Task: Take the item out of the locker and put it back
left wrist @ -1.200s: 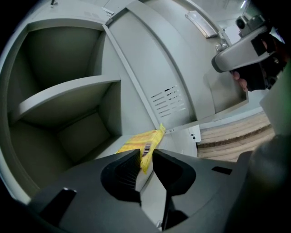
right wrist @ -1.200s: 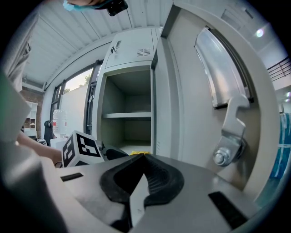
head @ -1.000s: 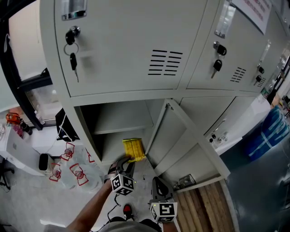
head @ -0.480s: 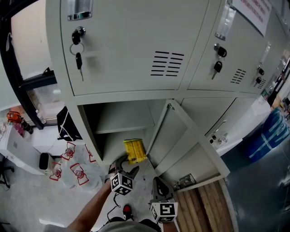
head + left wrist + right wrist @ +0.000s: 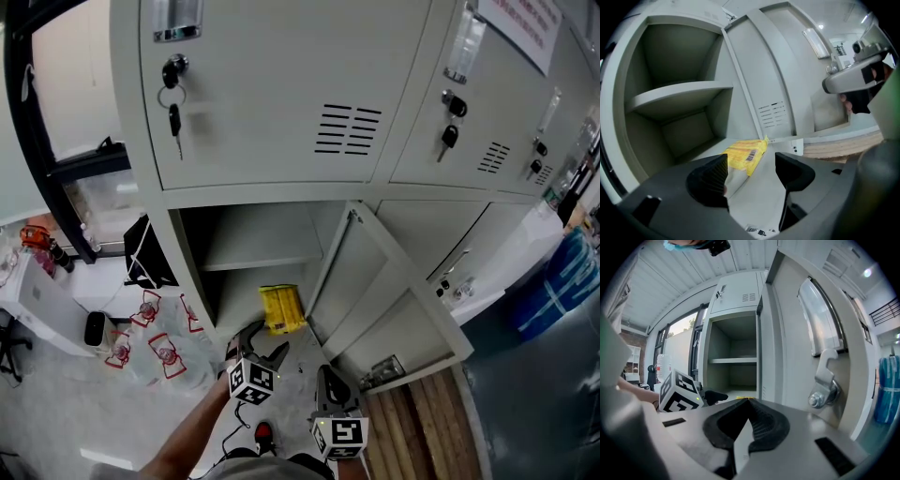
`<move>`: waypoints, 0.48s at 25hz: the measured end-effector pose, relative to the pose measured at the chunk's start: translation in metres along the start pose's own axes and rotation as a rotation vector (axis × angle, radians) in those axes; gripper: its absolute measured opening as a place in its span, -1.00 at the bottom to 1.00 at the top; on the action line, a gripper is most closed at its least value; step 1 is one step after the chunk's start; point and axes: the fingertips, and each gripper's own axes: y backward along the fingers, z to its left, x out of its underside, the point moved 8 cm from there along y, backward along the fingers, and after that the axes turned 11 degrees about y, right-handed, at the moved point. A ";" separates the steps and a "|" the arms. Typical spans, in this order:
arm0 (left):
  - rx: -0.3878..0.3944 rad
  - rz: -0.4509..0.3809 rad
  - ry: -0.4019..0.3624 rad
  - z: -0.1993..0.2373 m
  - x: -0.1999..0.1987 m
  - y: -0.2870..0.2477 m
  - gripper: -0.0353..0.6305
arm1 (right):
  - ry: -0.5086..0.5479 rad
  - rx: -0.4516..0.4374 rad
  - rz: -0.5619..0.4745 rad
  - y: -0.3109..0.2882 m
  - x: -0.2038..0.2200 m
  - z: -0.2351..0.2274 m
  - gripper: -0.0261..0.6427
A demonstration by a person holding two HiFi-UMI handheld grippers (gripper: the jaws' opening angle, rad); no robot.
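Observation:
A yellow packet (image 5: 281, 308) (image 5: 743, 155) lies flat on the floor of the open bottom locker (image 5: 217, 283), near its front edge and under the inner shelf (image 5: 262, 251). My left gripper (image 5: 262, 339) (image 5: 751, 165) is just in front of the packet. Its jaws have just been opening and now stand wide apart, with nothing between them. My right gripper (image 5: 328, 382) (image 5: 748, 412) hangs lower right of it, shut and empty, aimed at the locker. The locker door (image 5: 380, 286) stands swung out to the right.
Clear bags with red print (image 5: 155, 349) lie on the floor left of the locker. Wooden planks (image 5: 422, 422) are under the open door. Keys (image 5: 174, 117) hang from the upper door's lock. The door's latch (image 5: 824, 390) is close on the right gripper's right.
My left gripper was shut on the yellow packet at the locker's front; it has let go, its jaws are wide, and the packet rests on the locker floor. The right gripper kept still.

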 end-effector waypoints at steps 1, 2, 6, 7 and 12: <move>-0.006 -0.014 0.016 0.000 -0.003 0.004 0.11 | 0.001 0.000 -0.002 0.001 -0.001 -0.001 -0.87; -0.013 -0.029 0.033 0.000 -0.006 0.009 0.09 | 0.004 0.001 -0.005 0.003 -0.002 -0.002 -0.87; -0.043 -0.098 0.115 -0.002 -0.019 0.035 -0.01 | 0.008 -0.008 -0.020 0.010 -0.006 -0.007 -0.87; -0.051 -0.113 0.137 -0.003 -0.022 0.042 -0.02 | 0.009 -0.012 -0.024 0.012 -0.006 -0.008 -0.87; -0.100 -0.177 0.235 -0.011 -0.032 0.081 -0.13 | 0.022 -0.054 -0.053 0.023 -0.011 -0.008 -0.87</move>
